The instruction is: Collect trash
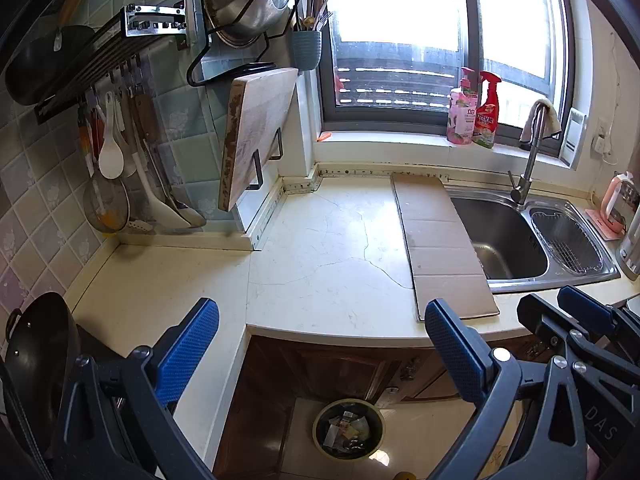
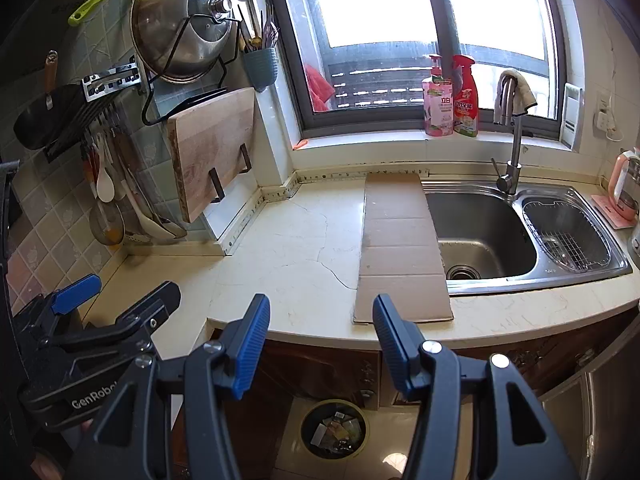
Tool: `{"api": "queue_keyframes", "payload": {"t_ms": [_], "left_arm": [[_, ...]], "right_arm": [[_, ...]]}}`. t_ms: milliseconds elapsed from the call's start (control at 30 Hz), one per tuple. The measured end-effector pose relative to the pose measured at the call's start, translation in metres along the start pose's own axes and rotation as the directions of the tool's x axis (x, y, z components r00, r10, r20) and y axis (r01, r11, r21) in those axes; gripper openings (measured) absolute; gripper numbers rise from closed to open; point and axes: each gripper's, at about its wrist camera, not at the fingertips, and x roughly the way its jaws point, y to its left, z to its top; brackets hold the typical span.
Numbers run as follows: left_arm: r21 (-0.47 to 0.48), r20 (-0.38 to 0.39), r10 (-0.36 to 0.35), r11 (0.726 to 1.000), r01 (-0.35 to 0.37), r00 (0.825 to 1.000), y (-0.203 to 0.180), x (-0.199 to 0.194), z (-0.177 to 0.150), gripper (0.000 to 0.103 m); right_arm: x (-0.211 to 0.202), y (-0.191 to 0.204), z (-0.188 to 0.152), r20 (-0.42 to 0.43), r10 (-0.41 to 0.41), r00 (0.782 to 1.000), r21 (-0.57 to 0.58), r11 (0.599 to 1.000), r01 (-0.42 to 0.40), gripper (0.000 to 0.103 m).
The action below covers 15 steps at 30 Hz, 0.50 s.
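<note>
A round trash bin (image 1: 349, 429) (image 2: 333, 428) stands on the floor below the counter edge, holding scraps of paper and wrappers. My left gripper (image 1: 322, 330) is open, its blue pads wide apart with nothing between them, hovering at the counter's front edge above the bin. My right gripper (image 2: 320, 322) is open too and empty, held over the same edge beside the left one. Each gripper shows in the other's view: the right gripper (image 1: 576, 312) at the right, the left gripper (image 2: 120, 292) at the left. A flat cardboard sheet (image 1: 440, 240) (image 2: 402, 244) lies on the counter beside the sink.
A steel double sink (image 2: 528, 276) with a tap (image 2: 512, 160) sits right of the cardboard. Two cleaning bottles (image 2: 450, 98) stand on the windowsill. A wooden cutting board (image 2: 212, 152), hanging utensils and pot lids fill the left wall. A black wok (image 1: 36, 360) sits at the far left.
</note>
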Motion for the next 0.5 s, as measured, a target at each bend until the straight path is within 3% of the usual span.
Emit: {"api": "queue_keyframes", "payload": {"t_ms": [500], "left_arm": [[0.018, 0.011, -0.008, 1.0, 0.008, 1.0, -0.0004, -0.0044, -0.0038, 0.1]], "right_arm": [[-0.0065, -0.0012, -0.0051, 0.001, -0.014, 1.0, 0.009, 1.0, 0.014, 0.054]]}}
